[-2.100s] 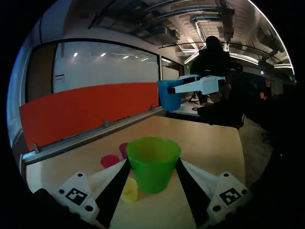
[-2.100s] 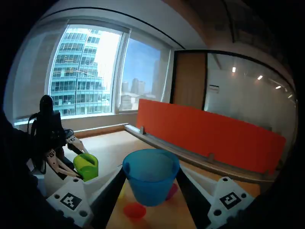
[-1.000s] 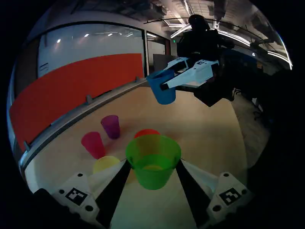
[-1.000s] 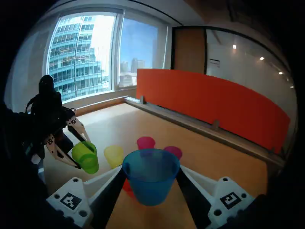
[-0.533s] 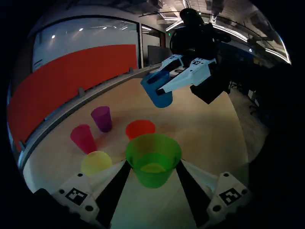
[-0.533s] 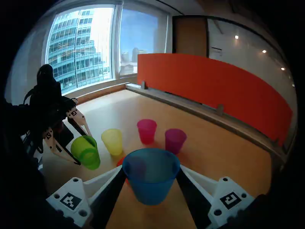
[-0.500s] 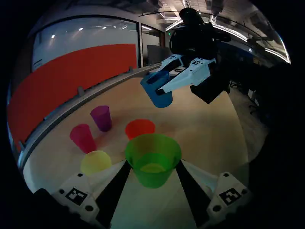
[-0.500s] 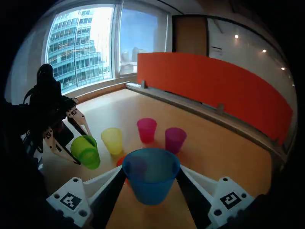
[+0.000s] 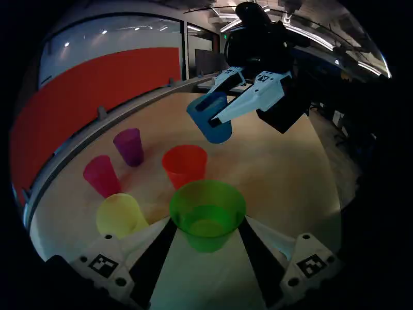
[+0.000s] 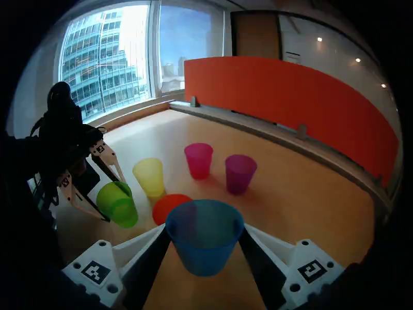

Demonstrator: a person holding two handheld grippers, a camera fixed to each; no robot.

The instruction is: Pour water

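Two cups aloft | left hand-held gripper [image 9: 207,217] pinches translucent green plastic cup [image 9: 207,230] level | right hand-held gripper [image 10: 204,232] pinches translucent blue plastic cup [image 10: 204,250], tilted, seemingly for pouring.

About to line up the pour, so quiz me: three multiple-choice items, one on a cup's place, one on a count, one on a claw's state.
1. In the right gripper view, the red cup stands: A) on the table just beyond the held blue cup; B) against the orange partition; C) on the window sill.
2. Cups standing on the table: A) two; B) four; C) six.
3. The left claw is: A) open and empty; B) shut on the green cup; C) lying on the table.
Answers: 1 A, its rim shows just past the blue rim. 2 B, the yellow cup, pink cup, purple cup and red cup. 3 B, both fingers press the cup's sides.
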